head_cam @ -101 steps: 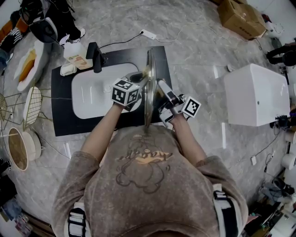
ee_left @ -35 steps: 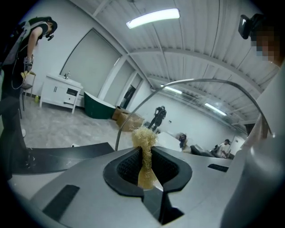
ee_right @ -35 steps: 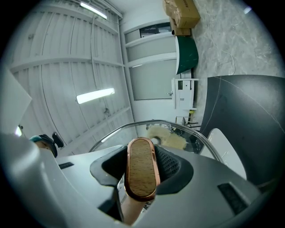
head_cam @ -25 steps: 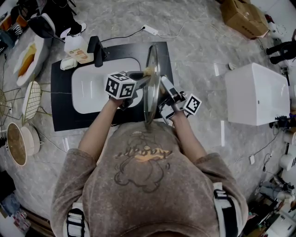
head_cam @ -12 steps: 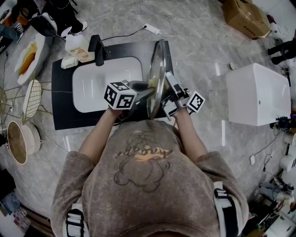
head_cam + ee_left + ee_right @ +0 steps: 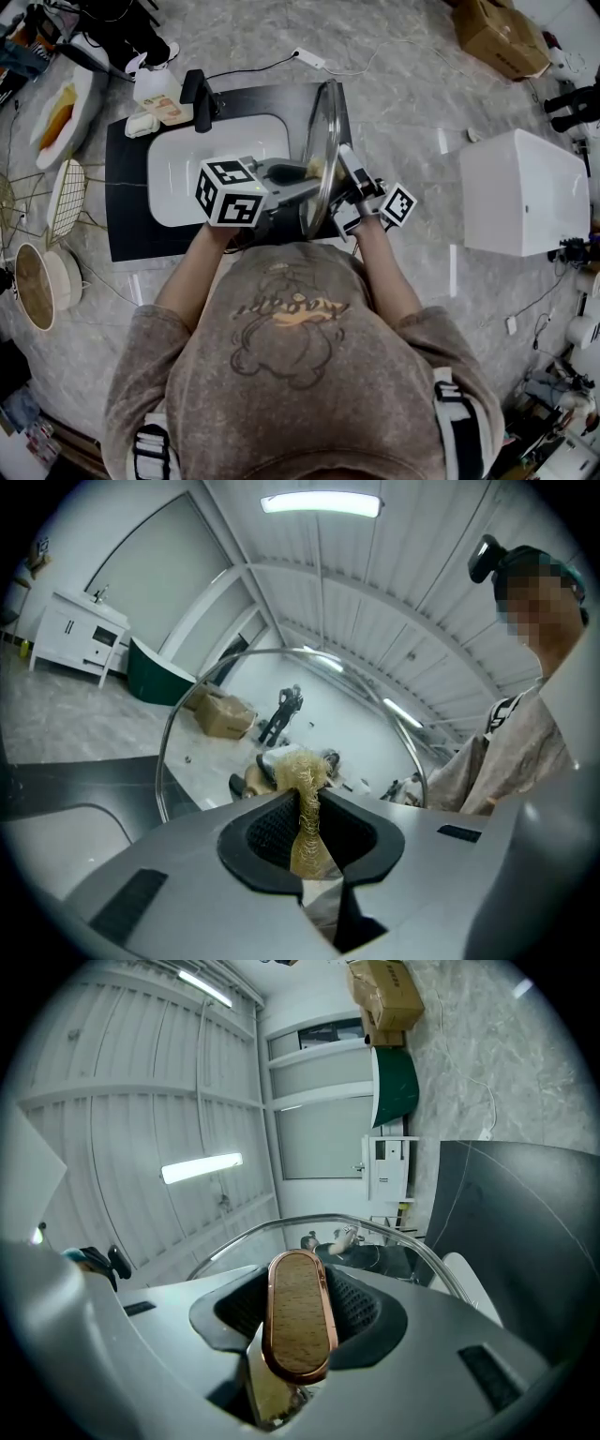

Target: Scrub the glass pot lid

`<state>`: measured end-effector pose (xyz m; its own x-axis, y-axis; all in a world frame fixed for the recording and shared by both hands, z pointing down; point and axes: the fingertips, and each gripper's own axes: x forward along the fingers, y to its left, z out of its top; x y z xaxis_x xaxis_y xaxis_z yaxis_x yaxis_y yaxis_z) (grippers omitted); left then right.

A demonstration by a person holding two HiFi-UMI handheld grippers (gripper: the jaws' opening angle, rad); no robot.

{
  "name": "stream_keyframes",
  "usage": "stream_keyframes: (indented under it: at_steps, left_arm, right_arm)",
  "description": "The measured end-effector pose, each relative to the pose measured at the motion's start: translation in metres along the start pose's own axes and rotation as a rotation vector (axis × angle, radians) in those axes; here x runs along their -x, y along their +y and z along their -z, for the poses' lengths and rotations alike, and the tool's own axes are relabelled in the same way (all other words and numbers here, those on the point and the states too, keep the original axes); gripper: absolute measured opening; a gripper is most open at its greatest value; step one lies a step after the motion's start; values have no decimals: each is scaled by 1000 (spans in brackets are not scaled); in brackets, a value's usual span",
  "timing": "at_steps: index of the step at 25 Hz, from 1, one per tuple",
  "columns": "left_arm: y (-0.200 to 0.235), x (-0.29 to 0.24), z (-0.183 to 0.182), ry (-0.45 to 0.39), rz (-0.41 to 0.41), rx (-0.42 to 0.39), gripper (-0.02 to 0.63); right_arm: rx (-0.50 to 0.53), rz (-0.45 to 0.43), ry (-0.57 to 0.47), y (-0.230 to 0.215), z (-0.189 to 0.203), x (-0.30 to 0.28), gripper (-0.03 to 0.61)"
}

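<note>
The glass pot lid (image 6: 322, 141) stands on edge above the right side of the sink. My right gripper (image 6: 347, 183) is shut on the lid's wooden, copper-rimmed handle (image 6: 298, 1312), and the metal rim (image 6: 375, 1230) arcs beyond it. My left gripper (image 6: 300, 176), with its marker cube at the left, is shut on a golden wire scrubber (image 6: 305, 808). The scrubber's tuft (image 6: 314, 169) presses on the lid's inner glass face (image 6: 281, 714) near the middle.
Below lies a white sink basin (image 6: 183, 164) set in a black counter (image 6: 127, 244), with a black faucet (image 6: 194, 94), a soap bottle (image 6: 155, 94) and a soap bar (image 6: 141, 125) behind it. A white cabinet (image 6: 520, 187) stands right; wire racks (image 6: 66, 206) at the left.
The scrubber has slid down the glass toward me, and the left gripper's cube has shifted left. The lid's top has tipped slightly to the right. Both grips are unchanged.
</note>
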<state>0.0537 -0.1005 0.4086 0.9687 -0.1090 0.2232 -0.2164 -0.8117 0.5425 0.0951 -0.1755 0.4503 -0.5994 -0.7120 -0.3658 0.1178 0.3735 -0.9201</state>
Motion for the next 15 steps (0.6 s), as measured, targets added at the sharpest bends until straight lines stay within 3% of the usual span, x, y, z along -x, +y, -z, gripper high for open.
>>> stream_keyframes:
  at_steps: [6, 15]
  left_arm:
    - [1, 7, -44, -86, -7, -46, 63]
    - [38, 9, -69, -166, -107, -42, 63]
  right_arm:
    - [-22, -12, 4, 3, 6, -1, 175]
    - [-23, -13, 31, 8, 18, 3, 175]
